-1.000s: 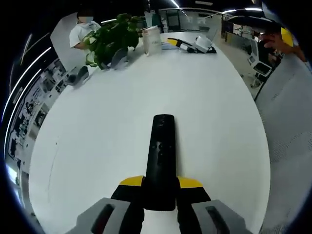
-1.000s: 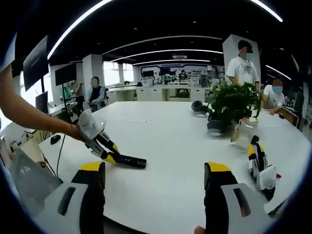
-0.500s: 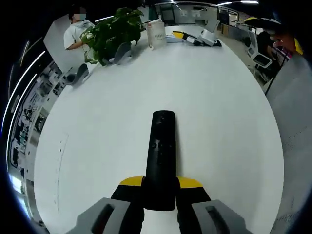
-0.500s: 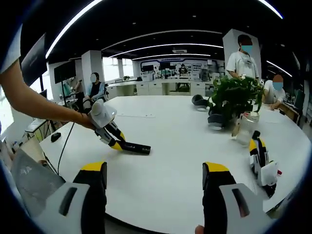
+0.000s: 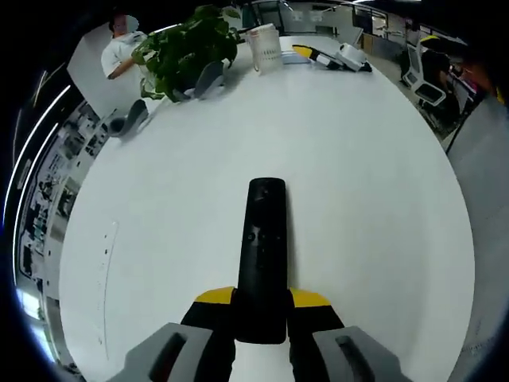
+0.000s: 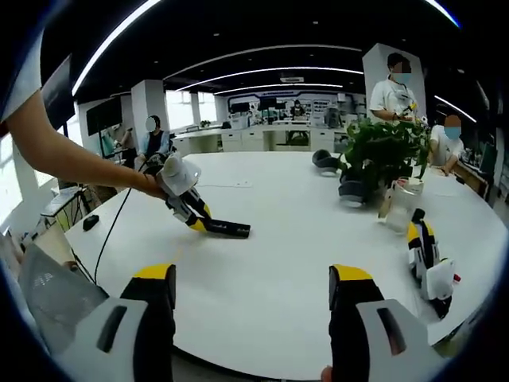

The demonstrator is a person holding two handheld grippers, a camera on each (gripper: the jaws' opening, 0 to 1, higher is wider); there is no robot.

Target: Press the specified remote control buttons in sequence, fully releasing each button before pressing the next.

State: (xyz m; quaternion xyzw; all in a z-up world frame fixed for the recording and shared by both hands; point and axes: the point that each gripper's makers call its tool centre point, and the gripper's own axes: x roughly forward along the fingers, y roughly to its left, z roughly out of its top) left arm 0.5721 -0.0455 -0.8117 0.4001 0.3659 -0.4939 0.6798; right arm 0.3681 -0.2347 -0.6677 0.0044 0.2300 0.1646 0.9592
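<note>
A long black remote control (image 5: pixel 261 255) sticks out forward from my left gripper (image 5: pixel 262 301), whose yellow-tipped jaws are shut on its near end; its buttons face up above the white table (image 5: pixel 159 239). In the right gripper view the same remote (image 6: pixel 228 229) shows at middle left, held low over the table by the left gripper (image 6: pixel 191 208) in a person's hand. My right gripper (image 6: pixel 251 288) stands open at the table's near edge, well apart from the remote, with nothing between its jaws.
A potted green plant (image 6: pixel 384 157) and a clear jar (image 6: pixel 400 208) stand at the right of the table. Another yellow and black gripper (image 6: pixel 425 259) lies on the table's right edge. People stand and sit around the room.
The left gripper with the remote has moved farther in over the table and to the right in the right gripper view. The right gripper stays open.
</note>
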